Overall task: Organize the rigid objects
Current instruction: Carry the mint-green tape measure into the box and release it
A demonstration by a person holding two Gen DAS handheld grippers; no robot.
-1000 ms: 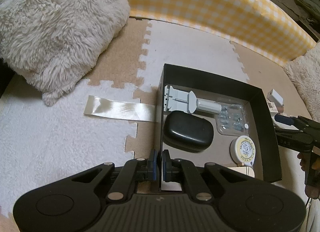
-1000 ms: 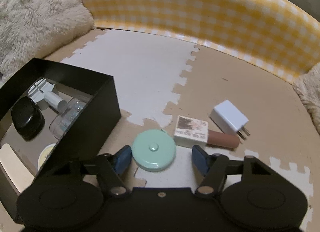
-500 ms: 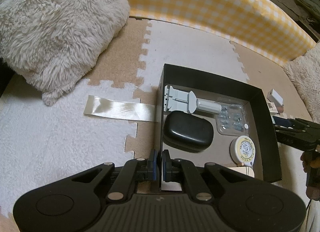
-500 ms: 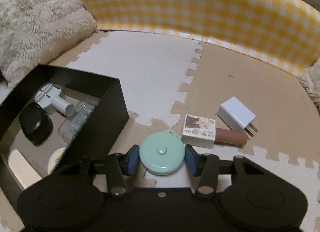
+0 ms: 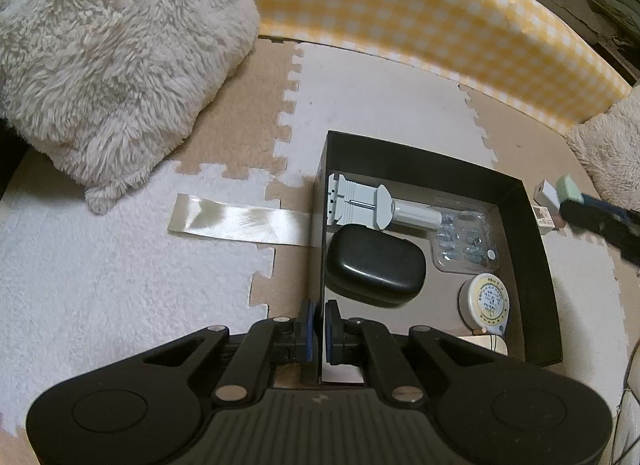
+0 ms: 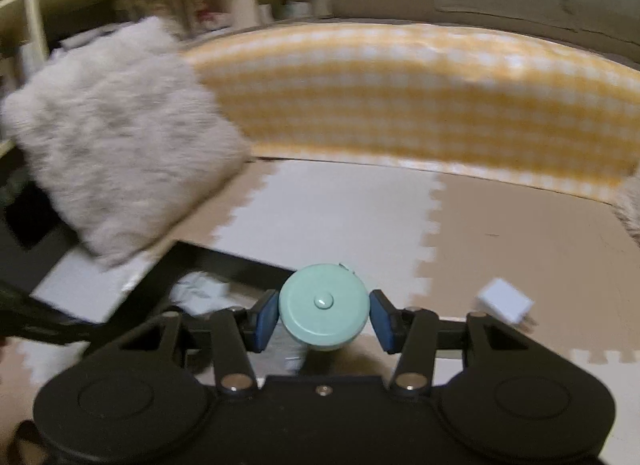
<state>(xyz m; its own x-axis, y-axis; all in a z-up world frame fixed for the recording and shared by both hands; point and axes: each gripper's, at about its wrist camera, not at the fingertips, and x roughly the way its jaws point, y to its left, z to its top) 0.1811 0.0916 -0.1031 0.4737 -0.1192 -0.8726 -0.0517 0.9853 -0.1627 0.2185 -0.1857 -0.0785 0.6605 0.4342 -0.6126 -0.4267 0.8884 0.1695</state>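
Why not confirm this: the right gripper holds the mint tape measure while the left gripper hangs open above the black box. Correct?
Not quite. The left gripper is shut on the black box wall, as the left wrist view shows. The right gripper does hold the mint tape measure.

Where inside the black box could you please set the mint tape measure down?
The black box is crowded along its far side by the grey tool, clear blister pack and black case. Bare floor shows between the case and the yellow tape measure, towards the near wall. The right gripper holds the mint tape measure.
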